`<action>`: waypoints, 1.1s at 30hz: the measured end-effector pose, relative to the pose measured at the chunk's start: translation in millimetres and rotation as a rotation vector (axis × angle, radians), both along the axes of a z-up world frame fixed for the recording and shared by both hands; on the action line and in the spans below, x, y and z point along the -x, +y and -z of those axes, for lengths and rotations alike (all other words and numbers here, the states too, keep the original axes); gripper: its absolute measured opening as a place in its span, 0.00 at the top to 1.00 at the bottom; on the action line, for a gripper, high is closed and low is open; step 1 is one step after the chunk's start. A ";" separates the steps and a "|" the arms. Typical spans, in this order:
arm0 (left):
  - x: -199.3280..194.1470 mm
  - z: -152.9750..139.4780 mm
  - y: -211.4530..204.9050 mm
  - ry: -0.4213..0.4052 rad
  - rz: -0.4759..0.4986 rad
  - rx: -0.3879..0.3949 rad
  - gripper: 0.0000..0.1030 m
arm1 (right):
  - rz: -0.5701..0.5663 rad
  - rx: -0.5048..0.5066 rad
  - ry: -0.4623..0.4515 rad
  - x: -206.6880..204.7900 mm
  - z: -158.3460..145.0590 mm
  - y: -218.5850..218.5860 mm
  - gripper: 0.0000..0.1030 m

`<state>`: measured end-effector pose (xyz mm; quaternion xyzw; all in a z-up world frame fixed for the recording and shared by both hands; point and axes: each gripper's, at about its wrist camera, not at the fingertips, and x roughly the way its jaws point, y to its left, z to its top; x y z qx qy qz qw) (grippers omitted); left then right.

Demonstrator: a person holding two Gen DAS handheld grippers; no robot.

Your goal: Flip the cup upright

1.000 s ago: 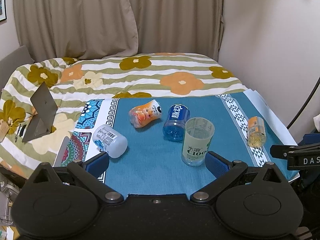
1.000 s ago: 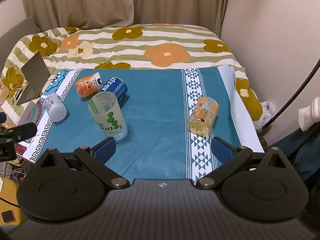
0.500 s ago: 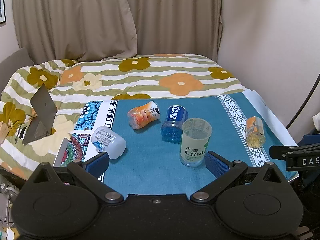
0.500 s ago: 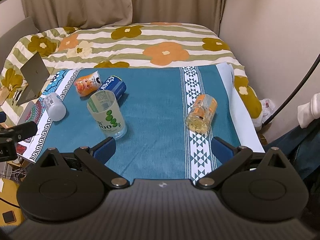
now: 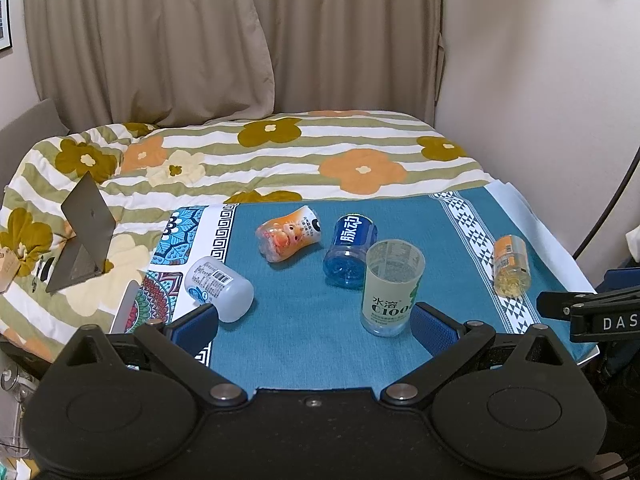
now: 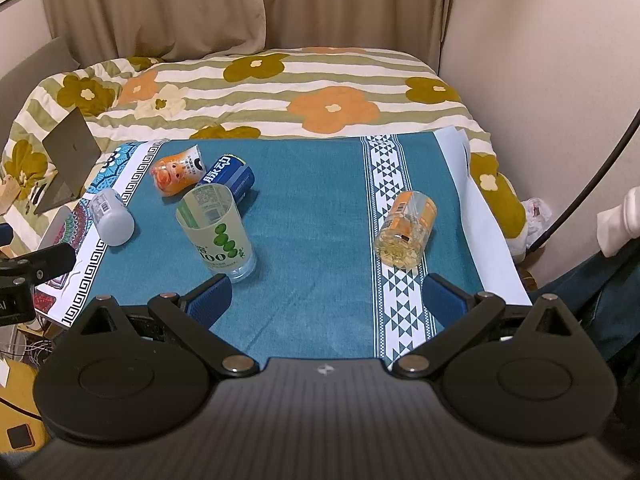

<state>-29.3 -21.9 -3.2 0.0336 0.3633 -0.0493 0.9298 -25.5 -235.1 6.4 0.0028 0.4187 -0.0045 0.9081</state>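
Observation:
A pale green C100 cup [image 5: 390,288] stands upright on the teal cloth [image 5: 304,328]; it also shows in the right wrist view [image 6: 218,232]. Lying on their sides are an orange cartoon cup [image 5: 288,234], a blue cup [image 5: 350,250], a white cup [image 5: 219,284] and an orange clear cup [image 5: 510,266]; in the right wrist view the orange clear cup [image 6: 406,230] lies on the patterned stripe. My left gripper [image 5: 314,326] is open and empty, near the table's front edge. My right gripper [image 6: 326,300] is open and empty, also at the front edge.
A bed with a flowered striped quilt [image 5: 280,156] lies behind the table. A grey laptop [image 5: 82,236] stands open on the quilt at left. A wall [image 5: 540,80] and a black cable [image 5: 612,196] are at right. The cloth's white edge [image 6: 472,200] overhangs at right.
Both grippers have drawn back and risen slightly, so the cups sit a little farther away in both views. No cup has moved. Both stay open.

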 end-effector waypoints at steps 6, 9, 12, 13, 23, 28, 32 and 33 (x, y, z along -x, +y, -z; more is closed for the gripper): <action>0.0 -0.1 -0.5 0.000 -0.001 -0.001 0.00 | 0.000 0.000 0.002 -0.4 0.0 0.3 0.00; 0.0 0.1 -0.3 0.000 0.000 -0.002 0.00 | 0.000 0.000 0.000 -0.5 0.2 -0.1 0.00; -0.4 0.1 -0.5 0.000 -0.001 -0.004 0.00 | 0.001 -0.001 0.000 -0.6 0.1 -0.2 0.00; -0.4 0.1 -0.5 0.000 -0.001 -0.004 0.00 | 0.001 -0.001 0.000 -0.7 0.1 -0.2 0.00; -2.6 0.4 0.8 -0.004 -0.006 0.010 0.00 | 0.006 -0.002 0.002 -1.1 1.5 0.9 0.00; -6.4 0.7 2.4 0.003 -0.023 0.012 0.00 | 0.004 -0.003 0.003 -1.4 1.3 0.0 0.00; -6.9 0.3 4.4 -0.006 -0.030 0.023 0.00 | 0.003 -0.008 0.007 -2.2 3.4 0.6 0.00; -6.9 0.2 4.3 -0.010 -0.033 0.020 0.00 | 0.001 -0.009 0.010 -2.8 3.9 0.2 0.00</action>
